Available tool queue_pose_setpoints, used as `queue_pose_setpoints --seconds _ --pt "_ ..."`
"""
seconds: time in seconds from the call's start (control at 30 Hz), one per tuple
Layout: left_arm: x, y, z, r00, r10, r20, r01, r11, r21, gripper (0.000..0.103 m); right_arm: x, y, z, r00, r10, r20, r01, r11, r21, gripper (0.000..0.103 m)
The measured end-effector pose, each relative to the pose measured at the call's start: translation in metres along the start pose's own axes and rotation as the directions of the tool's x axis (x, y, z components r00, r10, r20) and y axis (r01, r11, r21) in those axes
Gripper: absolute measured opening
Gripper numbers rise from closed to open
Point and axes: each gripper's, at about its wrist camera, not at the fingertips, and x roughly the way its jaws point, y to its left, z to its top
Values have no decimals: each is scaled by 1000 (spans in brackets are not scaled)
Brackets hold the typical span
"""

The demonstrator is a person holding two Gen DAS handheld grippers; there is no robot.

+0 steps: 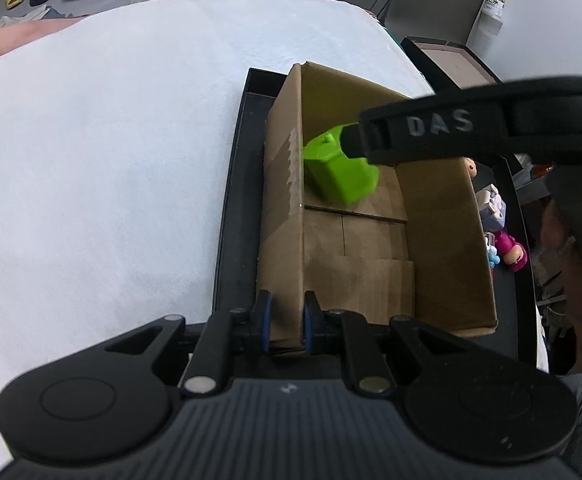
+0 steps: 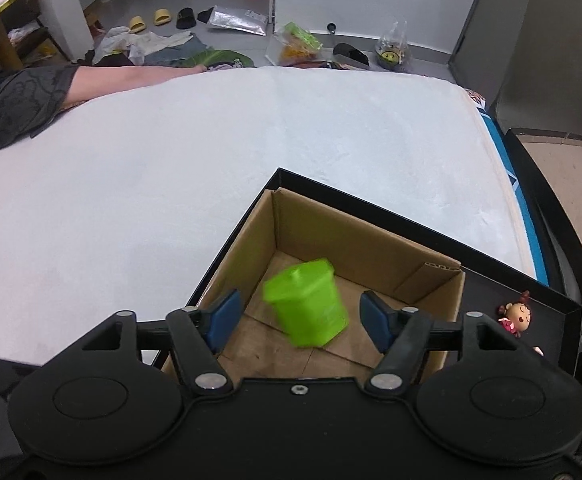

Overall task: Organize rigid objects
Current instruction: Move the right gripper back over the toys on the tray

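Left gripper [image 1: 285, 326] sits at bottom centre of the left wrist view, fingers closed onto the near-left wall of the cardboard box [image 1: 283, 216] – cardboard pinched between the blue pads [image 1: 266, 326]. Box sits inside a black tray [image 1: 231, 216], w/ the tray on a white cloth [image 1: 111, 160] that fills the left and upper part of both views. Green bin [image 1: 339, 168] – small lidded toy, blurred – is in the upper part of the box interior, tilted; can't tell if it's touching the box floor. Right gripper's finger, marked DAS, crosses the upper right of this view and overlaps the bin's upper right edge. In the right wrist view, right gripper [image 2: 299, 320] is at bottom centre, fingers spread wide apart, gripping nothing; bin [image 2: 307, 304] is seen between the two blue pads [image 2: 227, 318] but clear of both, gaps on each side, over the box [image 2: 355, 240] floor. Toys lie in the tray to the right of the box: a pink figure [image 1: 511, 250] and a pale purple-white one [image 1: 491, 208] at right of the left view, a doll [image 2: 517, 318] w/ dark hair at lower right of the right view. Beyond the cloth, upper part of frame: floor w/ slippers [image 2: 151, 20], bags, clothes. A person's arm [image 2: 131, 78] lies along the cloth's upper left edge.
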Motion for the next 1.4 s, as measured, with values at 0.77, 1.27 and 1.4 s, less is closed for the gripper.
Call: queue_pose_setpoints --seconds 0.77,1.27,1.4 --pt "6 -9 3 999 41 -16 -41 999 16 14 -64 -42 -48 989 -2 150 15 996 -86 80" --pt "11 -20 3 996 89 -25 -88 995 39 14 -72 -114 -83 990 -36 135 38 999 -7 82" --pt "13 -22 4 995 98 -33 -97 994 40 14 -72 -133 -94 990 -58 131 57 998 8 82"
